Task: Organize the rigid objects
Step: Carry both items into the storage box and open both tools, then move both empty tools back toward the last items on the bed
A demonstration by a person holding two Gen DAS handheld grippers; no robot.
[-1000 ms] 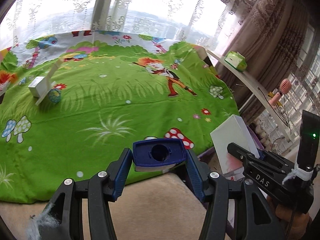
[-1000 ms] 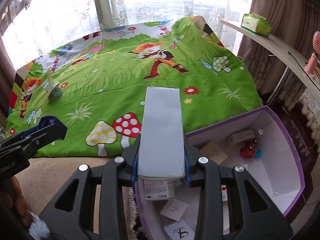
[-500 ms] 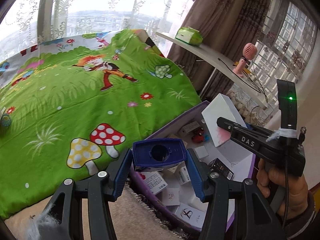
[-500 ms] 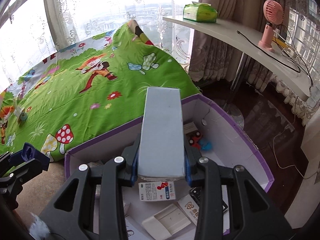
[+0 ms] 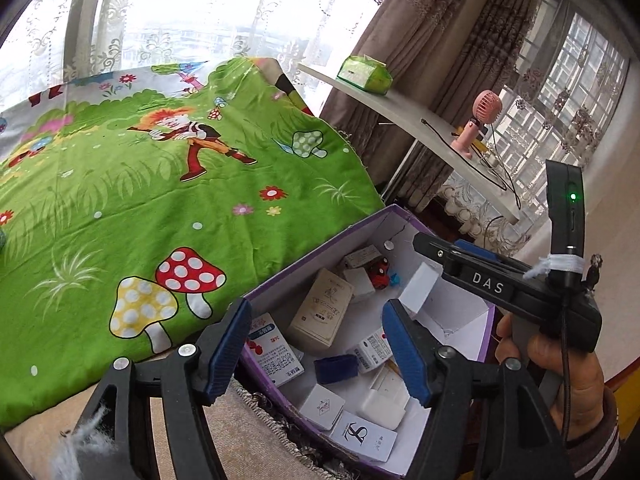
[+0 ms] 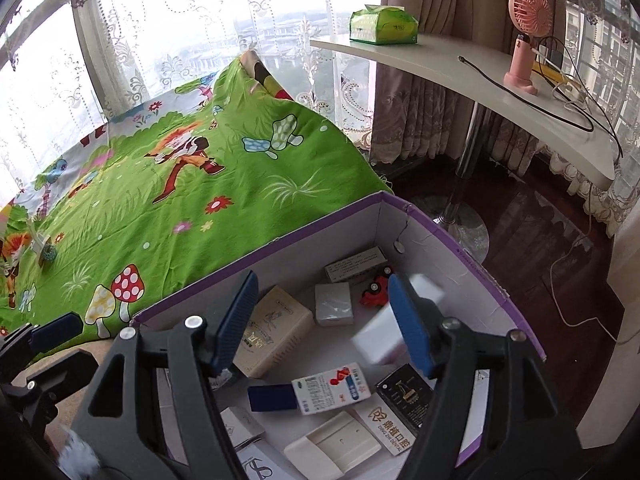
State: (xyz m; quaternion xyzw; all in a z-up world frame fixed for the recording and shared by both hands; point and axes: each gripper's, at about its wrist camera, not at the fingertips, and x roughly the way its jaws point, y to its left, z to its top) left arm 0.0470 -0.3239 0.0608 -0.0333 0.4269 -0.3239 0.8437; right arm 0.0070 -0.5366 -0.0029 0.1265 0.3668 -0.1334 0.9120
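Note:
A purple-rimmed white box (image 5: pixel 320 245) (image 6: pixel 460 248) stands on the floor beside the bed and holds several small cartons. My left gripper (image 5: pixel 316 348) is open and empty above the box's near end. The dark blue block (image 5: pixel 335 368) (image 6: pixel 272 398) lies in the box among the cartons. My right gripper (image 6: pixel 324 320) is open over the box. The white box (image 6: pixel 380 340) (image 5: pixel 416 290) is blurred in the air just below its right finger, inside the purple-rimmed box. The right gripper also shows in the left wrist view (image 5: pixel 440 254).
A bed with a green cartoon sheet (image 5: pixel 140 200) (image 6: pixel 160 184) lies left of the box, with a small white object (image 6: pixel 40 246) on its far side. A white desk (image 6: pixel 480 80) with a pink fan (image 6: pixel 524 36), cables and a green tissue pack (image 6: pixel 382 26) stands behind. A beige rug (image 5: pixel 240 440) lies below.
Both grippers have opened over the box. The blue block has left the left gripper and lies in the box. The white box has left the right gripper and is falling.

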